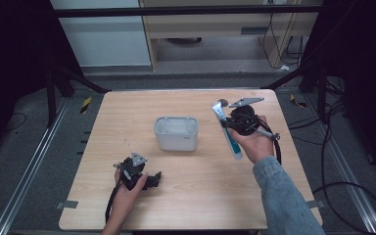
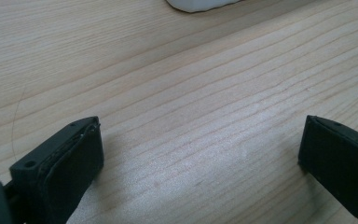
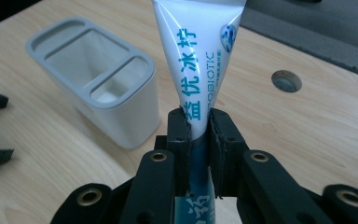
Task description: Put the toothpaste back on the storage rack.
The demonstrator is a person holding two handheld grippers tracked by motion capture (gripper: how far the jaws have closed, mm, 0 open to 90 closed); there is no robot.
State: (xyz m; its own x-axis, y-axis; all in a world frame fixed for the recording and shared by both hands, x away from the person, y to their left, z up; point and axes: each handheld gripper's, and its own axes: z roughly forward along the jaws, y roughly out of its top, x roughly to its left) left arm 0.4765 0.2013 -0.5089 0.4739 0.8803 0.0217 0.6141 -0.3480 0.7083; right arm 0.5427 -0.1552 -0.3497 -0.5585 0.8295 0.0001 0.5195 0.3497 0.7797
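Toothpaste in a white and blue soft tube (image 3: 196, 70) is squeezed tight by the right gripper (image 3: 198, 126) near the grey plastic holder (image 3: 98, 79). The left gripper (image 2: 200, 154) is held wide open over the wooden table (image 2: 177, 84).

Right arm (image 1: 284, 196) is wearing a blue denim sleeve; left forearm's showing none. Both grippers are showing matte black bodies w/ grey 3-cornered plates (image 1: 246, 102) on top, black cables (image 1: 111, 203) trailing. Brass-ringed screw holes (image 3: 159, 157) are glinting on right gripper (image 3: 199, 122); left gripper's (image 2: 200, 154) pads are looking ribbed.
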